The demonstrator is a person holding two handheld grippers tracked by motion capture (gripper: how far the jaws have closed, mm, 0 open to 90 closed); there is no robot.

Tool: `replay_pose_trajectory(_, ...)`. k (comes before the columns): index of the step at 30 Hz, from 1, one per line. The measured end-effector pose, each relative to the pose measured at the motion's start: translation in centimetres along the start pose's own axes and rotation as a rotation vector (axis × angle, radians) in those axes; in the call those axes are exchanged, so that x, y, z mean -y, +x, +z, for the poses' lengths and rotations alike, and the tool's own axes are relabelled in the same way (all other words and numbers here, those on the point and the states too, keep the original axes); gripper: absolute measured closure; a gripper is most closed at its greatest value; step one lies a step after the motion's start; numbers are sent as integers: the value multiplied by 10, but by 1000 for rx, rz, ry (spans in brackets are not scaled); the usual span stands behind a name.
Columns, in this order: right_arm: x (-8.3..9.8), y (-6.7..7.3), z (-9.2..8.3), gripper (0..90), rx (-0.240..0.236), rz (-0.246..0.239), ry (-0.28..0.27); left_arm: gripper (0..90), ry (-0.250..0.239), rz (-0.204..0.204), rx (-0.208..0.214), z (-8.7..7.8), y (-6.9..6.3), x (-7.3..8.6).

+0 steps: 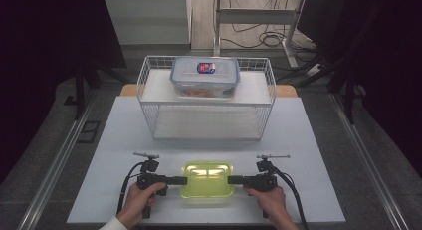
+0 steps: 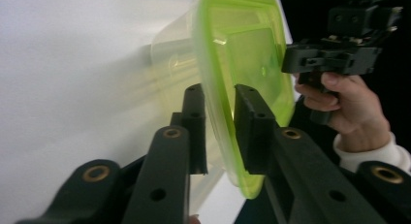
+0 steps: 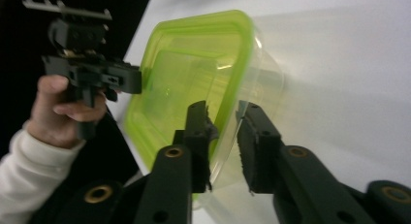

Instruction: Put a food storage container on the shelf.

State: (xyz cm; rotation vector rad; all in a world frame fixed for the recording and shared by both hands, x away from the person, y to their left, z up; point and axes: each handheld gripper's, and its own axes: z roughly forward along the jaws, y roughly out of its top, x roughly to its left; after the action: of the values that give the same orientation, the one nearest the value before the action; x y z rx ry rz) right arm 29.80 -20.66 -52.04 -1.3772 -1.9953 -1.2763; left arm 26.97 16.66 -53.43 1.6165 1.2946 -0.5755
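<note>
**Both grippers close on the green-lidded container's rims**

While the container sits on the white table, each gripper has one of its short ends between narrow jaws. The left gripper (image 2: pixel 220 122) has the lime-green lid's (image 2: pixel 242 64) edge running up between its pads, one jaw under the rim against the clear tub, the other over the lid; the gap looks nearly taken up, though I can't be sure the pads press yet. The right gripper (image 3: pixel 224 136) brackets the opposite rim likewise, a sliver of space showing on one side. Between them lies the plastic food container (image 1: pixel 207 179), which looks empty and therefore light, thin-walled, smooth and somewhat springy; the lid lip seems the firmest hold. Beyond the jaws stands a white wire basket (image 1: pixel 206 115) carrying a blue-rimmed lunch box (image 1: pixel 205 76).
</note>
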Motion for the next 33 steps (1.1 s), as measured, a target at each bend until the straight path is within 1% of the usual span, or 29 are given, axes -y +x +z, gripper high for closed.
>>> replay_pose_trajectory(1,0,1,-4,802,-21,8,-16,800,-11,10,4,-2,-2,0)
replay_pose_trajectory(2,0,3,-5,809,-26,4,-14,806,-15,28,-3,-4,-4,1)
replay_pose_trajectory(3,0,3,-5,809,-26,4,-14,809,-15,28,-3,-4,-4,1)
replay_pose_trajectory(4,1,6,-6,812,-23,-3,-10,810,-12,39,-11,-5,-5,2)
replay_pose_trajectory(7,1,7,-7,813,-22,-13,-12,811,-17,50,-3,-7,-7,3)
replay_pose_trajectory(8,1,9,-8,813,-27,-18,-14,811,-22,54,8,-9,-9,3)
replay_pose_trajectory(9,0,10,-10,814,-34,-23,-18,811,-31,57,12,-10,-11,3)
replay_pose_trajectory(10,-1,14,-12,814,-37,-42,-23,812,-28,71,10,-11,-13,3)
replay_pose_trajectory(12,-2,17,-14,814,-40,-52,-27,813,-34,81,9,-13,-15,3)
replay_pose_trajectory(17,-4,23,-17,814,-45,-76,-37,812,-50,92,9,-16,-20,2)
replay_pose_trajectory(18,-4,26,-18,814,-47,-88,-42,812,-55,106,6,-19,-23,2)
replay_pose_trajectory(21,-5,29,-19,815,-48,-99,-49,812,-60,117,4,-21,-25,1)
replay_pose_trajectory(22,-6,34,-20,816,-44,-120,-60,813,-60,126,4,-24,-27,0)
replay_pose_trajectory(23,-6,36,-20,816,-42,-125,-64,813,-66,144,-2,-27,-30,-1)
replay_pose_trajectory(25,-7,40,-21,816,-43,-139,-71,813,-71,154,1,-30,-33,-2)
replay_pose_trajectory(28,-9,47,-23,816,-42,-165,-80,813,-80,165,1,-34,-37,-2)
replay_pose_trajectory(33,-11,52,-25,816,-43,-179,-84,814,-84,179,0,-37,-41,-3)
